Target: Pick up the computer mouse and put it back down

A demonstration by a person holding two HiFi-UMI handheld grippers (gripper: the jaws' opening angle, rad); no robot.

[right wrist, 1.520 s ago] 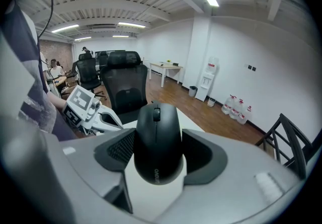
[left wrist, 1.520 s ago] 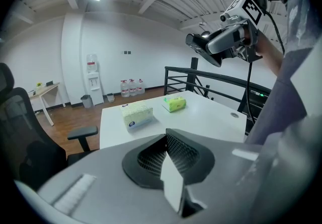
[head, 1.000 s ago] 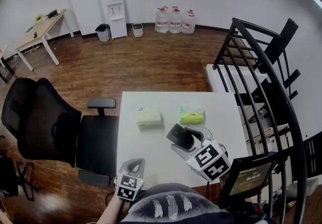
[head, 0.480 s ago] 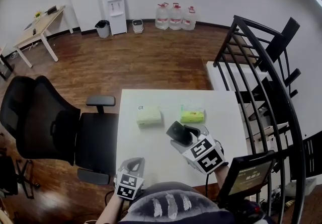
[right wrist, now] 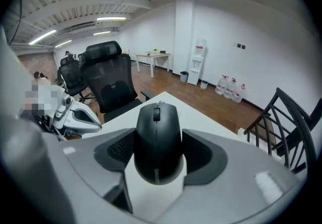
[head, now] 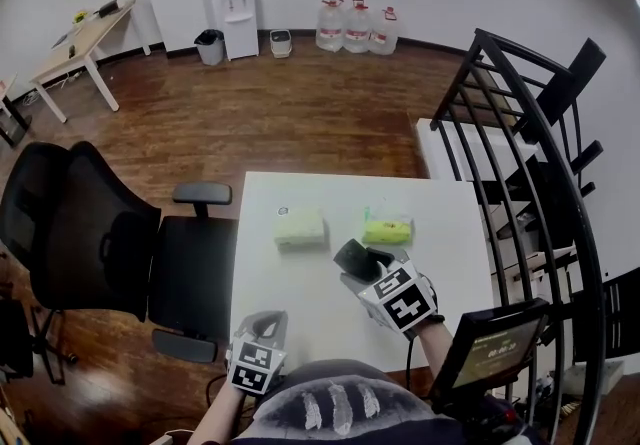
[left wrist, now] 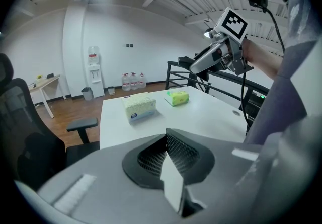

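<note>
Head view: the right gripper [head: 362, 265] carries a black computer mouse [head: 352, 257] over the white rectangular worktop [head: 300, 288], near a green tissue pack [head: 385, 230] and a pale yellow tissue box [head: 299, 229]. The left gripper [head: 263, 325] sits at the worktop's near edge.

Left gripper view: its fingers [left wrist: 188, 155] are pressed together, with nothing between them.

Right gripper view: both fingers clamp the mouse's sides. Whether the mouse touches the worktop cannot be told.

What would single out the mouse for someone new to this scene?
Start at the white table. Over its near right part, the right gripper clamps the mouse. It is black and rounded, unlike the two greenish, boxy tissue packs behind it.
</note>
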